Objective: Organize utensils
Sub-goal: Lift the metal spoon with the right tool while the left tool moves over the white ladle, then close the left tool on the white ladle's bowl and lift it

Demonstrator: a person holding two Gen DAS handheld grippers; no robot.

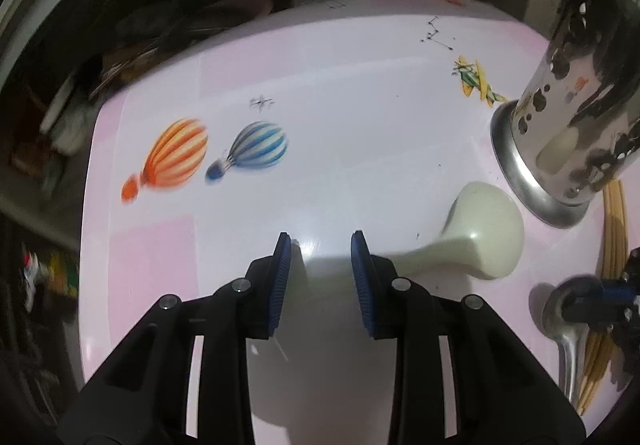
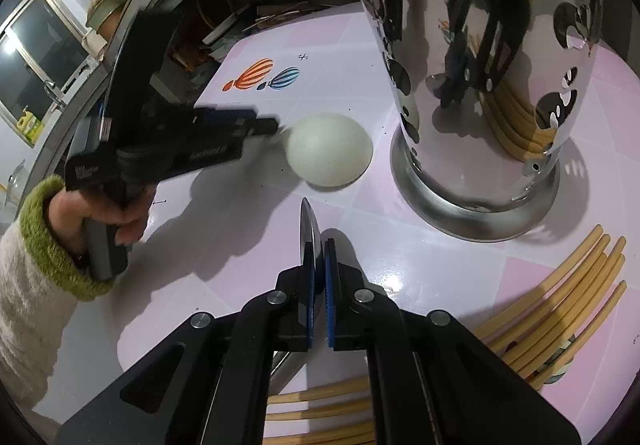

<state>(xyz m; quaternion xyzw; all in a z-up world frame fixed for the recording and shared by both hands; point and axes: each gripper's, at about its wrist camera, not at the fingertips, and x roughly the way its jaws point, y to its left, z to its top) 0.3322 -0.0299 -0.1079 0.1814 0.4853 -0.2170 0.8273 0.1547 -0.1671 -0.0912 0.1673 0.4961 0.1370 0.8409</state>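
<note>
Nearest in the right wrist view, the right gripper [image 2: 319,241] is seen with its fingers clamped shut on the thin metal spoon [image 2: 310,233], whose edge stands up between the blue pads. Under and beside this gripper a heap of bamboo chopsticks [image 2: 560,309] is spread on the pink and white worktop [image 2: 224,269]. In the left wrist view, the left gripper [image 1: 321,245] is held just above the worktop with its fingers apart and nothing pressed between the pads; the handle of the pale ceramic spoon [image 1: 480,241] is seen running in behind the right-hand pad, and whether it is touched cannot be told. From the right wrist view the same gripper is seen from the side, carried by a hand [image 2: 104,213] in a white sleeve with a green cuff, its tips just beside the rounded bowl of the ceramic spoon. A little farther on, the shiny perforated metal holder [image 2: 480,149] is stood upright on its wide base, near the spoon's bowl and next to the chopsticks. Beyond, two balloon pictures, orange [image 1: 176,155] and blue [image 1: 258,147], are printed on the worktop, and a dim clutter is seen past its far edge.
</note>
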